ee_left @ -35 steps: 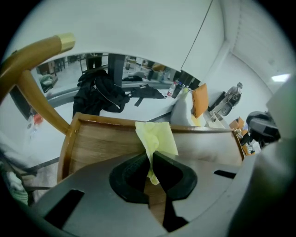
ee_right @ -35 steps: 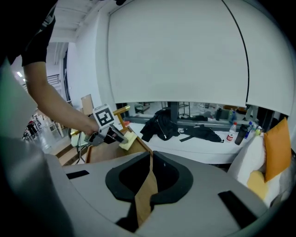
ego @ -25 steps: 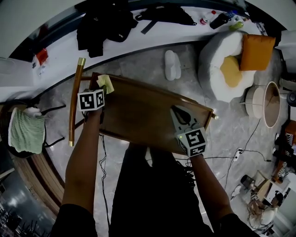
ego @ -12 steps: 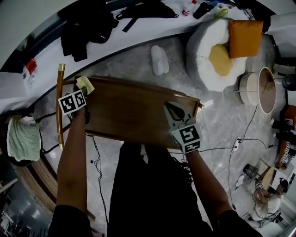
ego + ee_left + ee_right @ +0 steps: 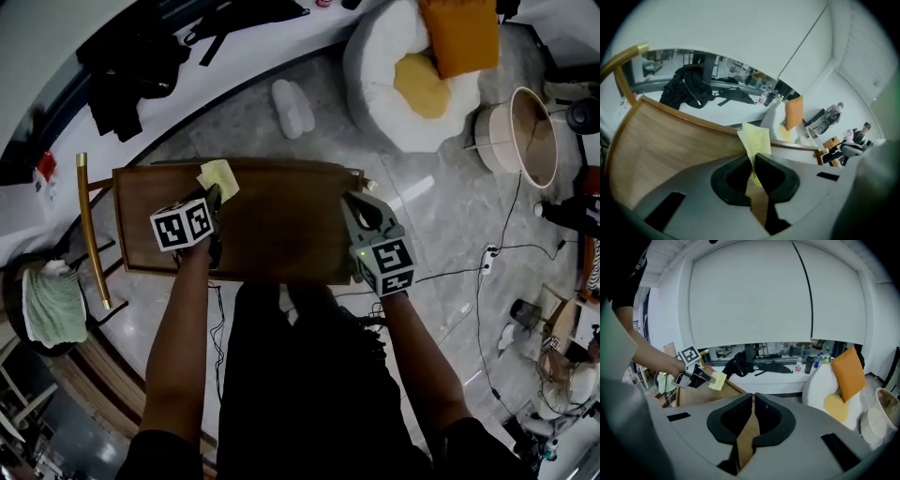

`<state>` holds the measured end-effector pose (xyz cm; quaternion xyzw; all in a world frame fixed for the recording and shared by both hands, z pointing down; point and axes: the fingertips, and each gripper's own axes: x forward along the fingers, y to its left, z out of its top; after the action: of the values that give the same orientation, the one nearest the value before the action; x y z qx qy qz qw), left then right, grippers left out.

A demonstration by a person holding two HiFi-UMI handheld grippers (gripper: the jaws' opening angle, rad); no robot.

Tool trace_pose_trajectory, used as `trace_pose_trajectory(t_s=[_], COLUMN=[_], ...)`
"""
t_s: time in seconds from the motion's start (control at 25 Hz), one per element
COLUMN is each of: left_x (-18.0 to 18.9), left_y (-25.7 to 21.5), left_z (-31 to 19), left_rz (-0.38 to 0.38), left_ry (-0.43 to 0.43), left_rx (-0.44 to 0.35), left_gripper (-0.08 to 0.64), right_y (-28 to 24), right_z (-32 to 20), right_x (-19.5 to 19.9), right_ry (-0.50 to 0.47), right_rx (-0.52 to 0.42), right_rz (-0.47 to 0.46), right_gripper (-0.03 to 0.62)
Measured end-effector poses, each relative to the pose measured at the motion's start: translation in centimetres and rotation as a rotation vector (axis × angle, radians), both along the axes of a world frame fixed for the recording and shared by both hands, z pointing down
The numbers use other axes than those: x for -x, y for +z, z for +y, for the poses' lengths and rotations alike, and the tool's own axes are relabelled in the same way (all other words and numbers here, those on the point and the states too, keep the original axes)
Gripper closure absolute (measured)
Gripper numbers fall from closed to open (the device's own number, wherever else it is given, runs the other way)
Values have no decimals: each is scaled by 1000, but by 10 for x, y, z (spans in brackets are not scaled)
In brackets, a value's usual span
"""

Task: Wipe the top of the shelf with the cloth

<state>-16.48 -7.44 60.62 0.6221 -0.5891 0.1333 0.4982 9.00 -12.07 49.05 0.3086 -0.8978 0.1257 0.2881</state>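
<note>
The wooden shelf top [image 5: 281, 225] lies crosswise in front of the person, its long axis running left to right, with both grippers over it. The right gripper [image 5: 753, 401] hovers at the near right end. Its jaws are closed together and hold nothing; only wood shows through the slit below them. The left gripper [image 5: 753, 161] is over the left half of the top, its jaws pinched tight on the yellow cloth [image 5: 754, 138]. The cloth's free part sticks out past the jaw tips toward the far edge. Whether it touches the wood cannot be told from these views.

The cloth sits left of the middle of the top, near the far edge. Most of the bare board stretches away to its right, so the wipe looks set to run rightward along the long axis. The left arm alone carries it.
</note>
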Motion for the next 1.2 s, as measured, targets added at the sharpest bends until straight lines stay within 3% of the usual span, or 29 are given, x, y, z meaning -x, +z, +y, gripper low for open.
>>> trace_pose_trajectory(t_s=[0.32, 0.56, 0.72, 1.2], left_x=[-174, -261, -282, -279], left_y=[-14, -7, 2, 5], left_z=[-23, -31, -30, -28], left_rz=[84, 104, 67, 9], left_ry=[222, 340, 387, 438], left_rx=[-19, 7, 22, 6], left_gripper=[532, 532, 532, 532], right_y=[12, 15, 14, 18], right_z=[8, 10, 16, 37], right_x=[-66, -102, -113, -105], right_ry=[89, 114, 116, 100], right_rx=[23, 29, 32, 51], right_rz=[-24, -35, -39, -37], right_gripper=[563, 563, 563, 563])
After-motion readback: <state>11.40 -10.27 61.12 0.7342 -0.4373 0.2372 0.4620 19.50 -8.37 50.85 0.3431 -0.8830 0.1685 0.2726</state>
